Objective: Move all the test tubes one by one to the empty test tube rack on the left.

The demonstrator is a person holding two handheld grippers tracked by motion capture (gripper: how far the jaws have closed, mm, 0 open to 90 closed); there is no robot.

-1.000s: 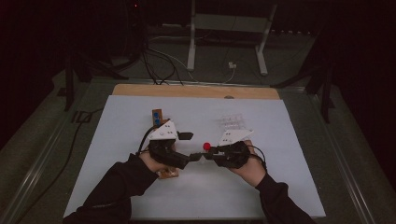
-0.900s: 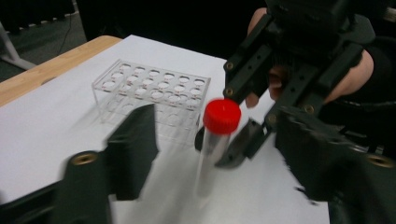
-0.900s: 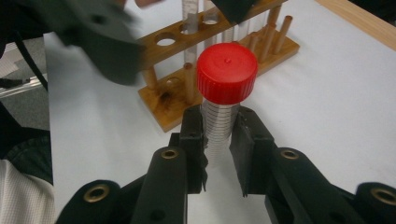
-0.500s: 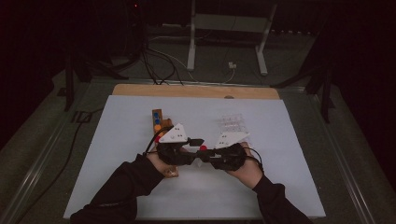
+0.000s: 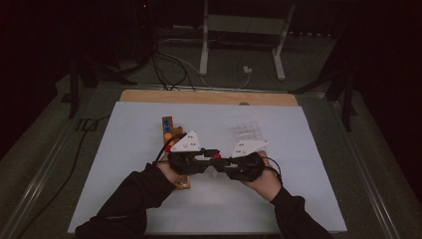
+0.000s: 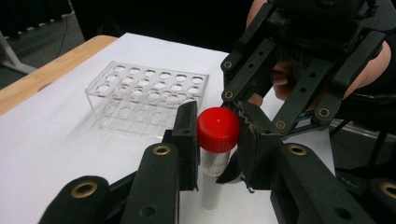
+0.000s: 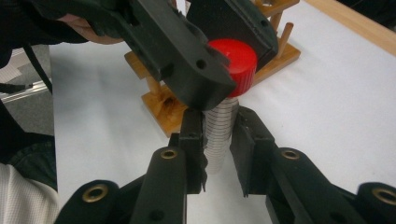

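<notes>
so the left gripper (image 6: pixel 217 140) has just been closing and now pinches the tube's red cap (image 6: pixel 218 129), while the right gripper (image 7: pixel 218 140) clamps the clear tube (image 7: pixel 219 135) body.

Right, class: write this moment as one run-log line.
right gripper: shut on tube body | left gripper: just closed on red cap | rack: empty

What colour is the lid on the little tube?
Red: the round screw cap on the clear plastic tube shows best in the left gripper view.
</notes>
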